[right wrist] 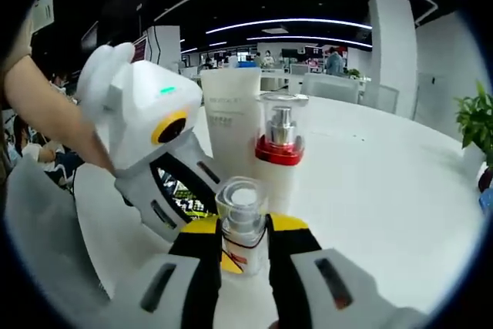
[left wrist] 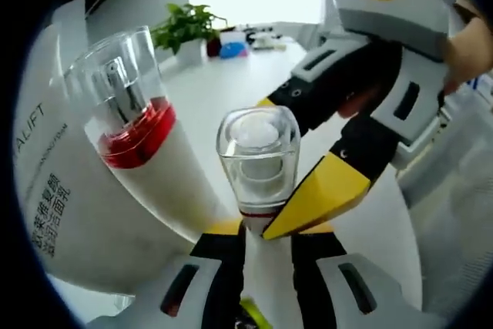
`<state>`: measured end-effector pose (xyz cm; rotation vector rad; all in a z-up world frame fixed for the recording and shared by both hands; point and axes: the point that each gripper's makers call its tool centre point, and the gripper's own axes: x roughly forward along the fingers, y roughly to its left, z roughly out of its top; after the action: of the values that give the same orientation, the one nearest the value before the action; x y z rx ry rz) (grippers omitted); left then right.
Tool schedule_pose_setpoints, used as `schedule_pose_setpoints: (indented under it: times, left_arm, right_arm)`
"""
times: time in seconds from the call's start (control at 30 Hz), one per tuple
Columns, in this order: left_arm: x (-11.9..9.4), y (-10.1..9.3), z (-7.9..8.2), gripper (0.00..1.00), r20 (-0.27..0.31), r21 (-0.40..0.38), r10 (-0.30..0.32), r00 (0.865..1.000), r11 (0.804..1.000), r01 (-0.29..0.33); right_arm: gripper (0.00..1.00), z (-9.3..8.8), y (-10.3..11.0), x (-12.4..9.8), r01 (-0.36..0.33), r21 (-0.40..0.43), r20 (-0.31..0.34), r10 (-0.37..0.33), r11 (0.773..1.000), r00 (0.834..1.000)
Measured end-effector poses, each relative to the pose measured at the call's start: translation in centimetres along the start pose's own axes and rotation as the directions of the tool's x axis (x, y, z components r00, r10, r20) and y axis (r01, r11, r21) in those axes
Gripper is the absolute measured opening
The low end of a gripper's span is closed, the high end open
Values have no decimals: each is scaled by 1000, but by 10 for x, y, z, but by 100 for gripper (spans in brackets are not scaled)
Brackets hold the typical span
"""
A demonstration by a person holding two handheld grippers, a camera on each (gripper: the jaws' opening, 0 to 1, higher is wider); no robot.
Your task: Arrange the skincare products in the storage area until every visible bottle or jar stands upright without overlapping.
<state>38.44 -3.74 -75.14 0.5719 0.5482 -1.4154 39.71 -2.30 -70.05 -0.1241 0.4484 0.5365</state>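
Both my grippers, left point(left wrist: 258, 240) and right point(right wrist: 245, 248), clamp the small clear-capped white pump bottle point(right wrist: 242, 225); standing it upright; next release beside red-collared bottle point(right wrist: 279, 152).

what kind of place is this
Likely an open-plan office: a large white table, long ceiling strip lights, a potted plant, and people at desks in the background.
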Motion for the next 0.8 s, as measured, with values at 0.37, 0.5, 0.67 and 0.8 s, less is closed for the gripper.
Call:
schedule_pose_setpoints:
  times: [0.37,0.5,0.67,0.8]
  left_arm:
    - [0,3,-1,18,-15,20,23,1000,1000,-22]
    - [0,3,-1,18,-17,24,20,1000,1000,-19]
    - [-2,3,0,19,-17,22,22,1000,1000,-22]
    - [-3,2,0,22,-16,19,21,1000,1000,-21]
  right_arm:
    - [25,-4,1,-1,9,-1,-15,-9,1000,1000]
    - [25,-5,0,-2,13,-1,-17,-13,1000,1000]
    - [25,-4,-1,-2,13,2,-15,-13,1000,1000]
    - [26,-3,-1,-3,14,-1,-12,-14,1000,1000]
